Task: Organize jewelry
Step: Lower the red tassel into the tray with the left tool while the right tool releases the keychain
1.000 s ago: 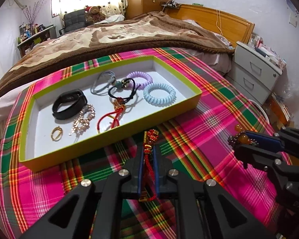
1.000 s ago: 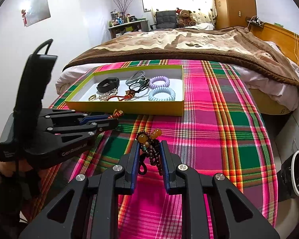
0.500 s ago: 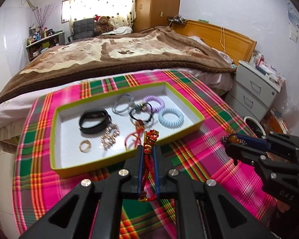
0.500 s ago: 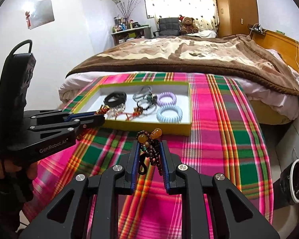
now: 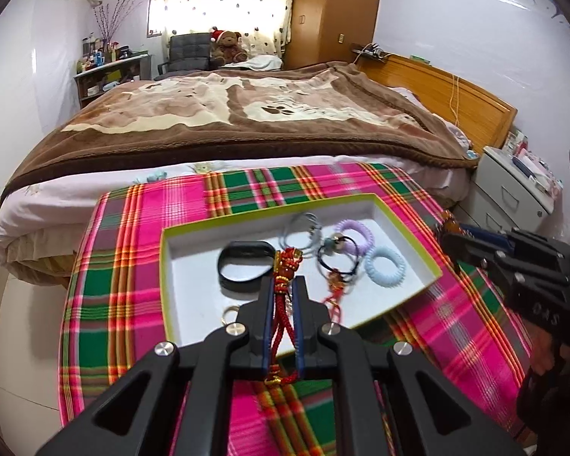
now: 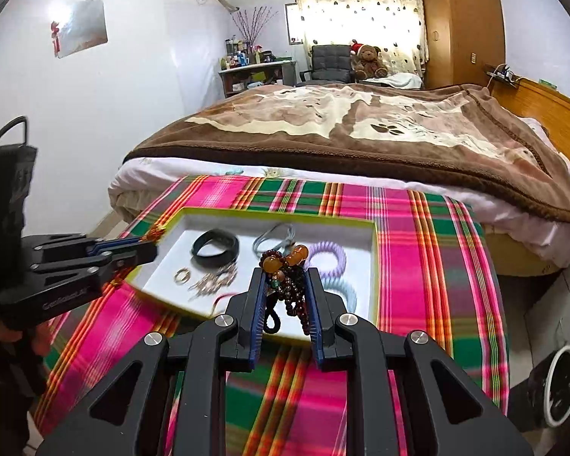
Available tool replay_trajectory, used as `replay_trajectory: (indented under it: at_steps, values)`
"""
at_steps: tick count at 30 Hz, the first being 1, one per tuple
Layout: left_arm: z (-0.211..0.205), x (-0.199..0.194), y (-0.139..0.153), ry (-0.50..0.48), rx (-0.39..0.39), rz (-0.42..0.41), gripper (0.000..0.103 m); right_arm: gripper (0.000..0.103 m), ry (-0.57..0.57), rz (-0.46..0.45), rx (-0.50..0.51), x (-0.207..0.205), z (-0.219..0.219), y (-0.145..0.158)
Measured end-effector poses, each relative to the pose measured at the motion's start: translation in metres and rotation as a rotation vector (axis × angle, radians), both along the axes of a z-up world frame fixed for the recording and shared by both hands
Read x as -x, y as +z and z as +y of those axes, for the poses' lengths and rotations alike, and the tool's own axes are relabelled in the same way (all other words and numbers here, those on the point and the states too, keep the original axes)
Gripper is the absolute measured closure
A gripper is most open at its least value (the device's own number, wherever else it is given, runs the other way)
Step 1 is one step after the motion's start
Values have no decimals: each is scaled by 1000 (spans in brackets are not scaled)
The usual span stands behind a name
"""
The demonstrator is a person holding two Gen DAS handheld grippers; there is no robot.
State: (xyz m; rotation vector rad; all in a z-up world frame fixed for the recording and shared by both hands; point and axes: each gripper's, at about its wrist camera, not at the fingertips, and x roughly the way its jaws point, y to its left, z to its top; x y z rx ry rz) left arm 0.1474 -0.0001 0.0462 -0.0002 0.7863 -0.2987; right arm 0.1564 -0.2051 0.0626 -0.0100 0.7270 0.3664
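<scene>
The left gripper (image 5: pixel 284 296) is closed tight on a red cord (image 5: pixel 281 317). The cord has a red knot with gold bits at its top, and it hangs down between the two fingers. The right gripper (image 6: pixel 285 296) is closed on a bead string (image 6: pixel 290 285). The beads are dark red, with two big orange ones on top and a black loop at the side.

Both grippers are up in the air above the near edge of the tray (image 5: pixel 402 304). The tray has a green rim and a white floor. It sits on a pink and green plaid cloth (image 5: pixel 125 266) at the foot of a bed (image 5: pixel 247 114).

In the tray lie a black band (image 5: pixel 243 266), a gold ring (image 6: pixel 181 275), a gold chain (image 6: pixel 212 281), a grey hair tie (image 5: pixel 302 228), a black hair tie (image 5: pixel 338 262), a purple coil (image 5: pixel 355 231) and a blue coil (image 5: pixel 385 266). The two coils are just beside each other at the right end.
</scene>
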Motion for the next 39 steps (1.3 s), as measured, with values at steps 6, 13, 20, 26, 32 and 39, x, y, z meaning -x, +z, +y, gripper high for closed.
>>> replay_trajectory:
  at_steps: [6,13,20,26,32,39]
  values:
    - [2,-13,-15,10,20,32,93,82,-25,45,9,-37,-5,-16]
    - [-11,-23,-38,-14,22,87,93,82,-53,99,32,-66,-11,-40]
    - [-17,-26,-53,-24,7,116,93,82,-62,140,59,-75,-14,-63]
    - [-18,-27,-58,-14,-17,119,93,82,-63,156,89,-78,-12,-73]
    - [-19,-28,-64,-4,-29,131,93,82,-59,138,125,-76,-7,-76]
    - [-19,-29,-65,-3,-24,131,93,82,-56,124,148,-76,-2,-77]
